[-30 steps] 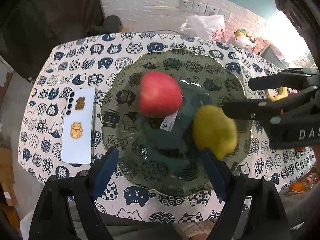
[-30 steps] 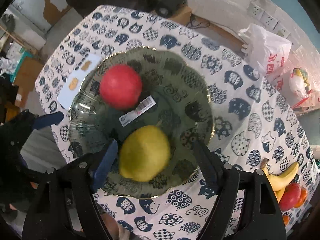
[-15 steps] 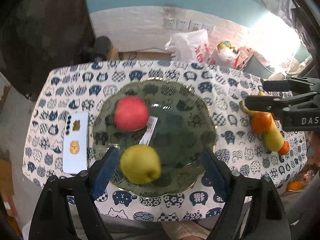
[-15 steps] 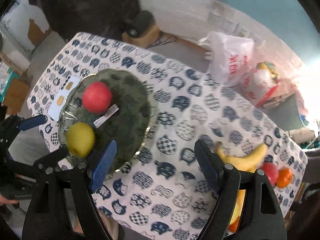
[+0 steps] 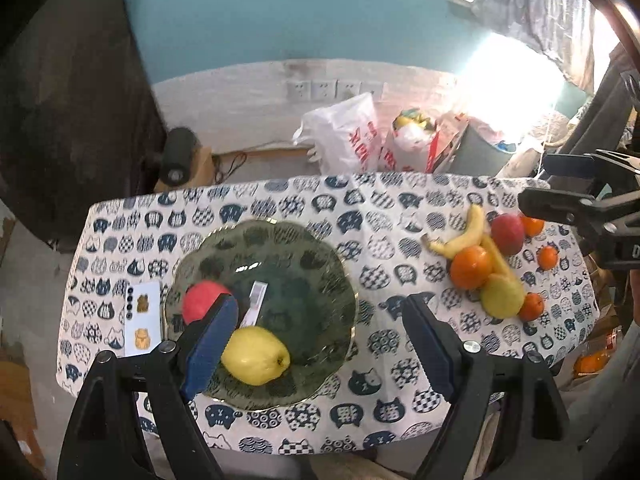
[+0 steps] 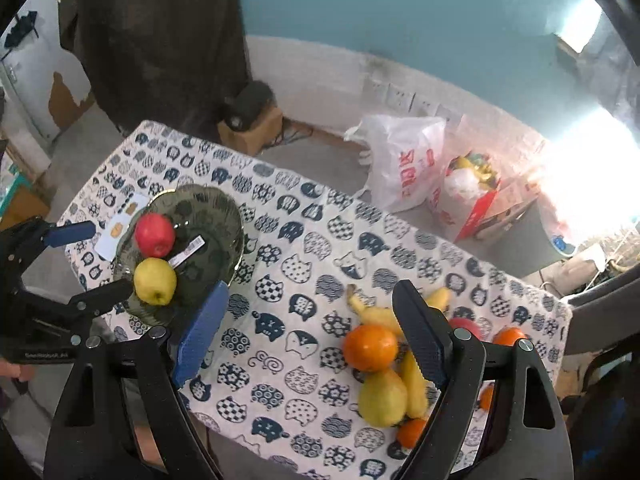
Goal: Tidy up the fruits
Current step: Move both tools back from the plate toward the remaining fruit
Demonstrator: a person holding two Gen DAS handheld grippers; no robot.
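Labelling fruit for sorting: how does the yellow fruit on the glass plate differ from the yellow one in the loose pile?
The plate fruit is round and stands apart; the pile fruit is pear-shaped, touching the large orange and a banana. Both are yellow.

A tablecloth (image 5: pixel 256 208) printed with navy cats covers the table. On its left side lies a white phone (image 5: pixel 141 320), camera side up, with two gold stickers on its back. Behind the table, on the floor against the wall, a white plastic bag (image 5: pixel 344 140) with red lettering slumps beside a second bag (image 5: pixel 412 140) stuffed with colourful packets. A row of wall sockets (image 5: pixel 332 89) sits above them, on the white lower band of a teal wall (image 5: pixel 280 12). Over to the left, a dark round speaker (image 5: pixel 176 158) rests on a cardboard box (image 6: pixel 256 130), with a cable trailing off along the skirting.
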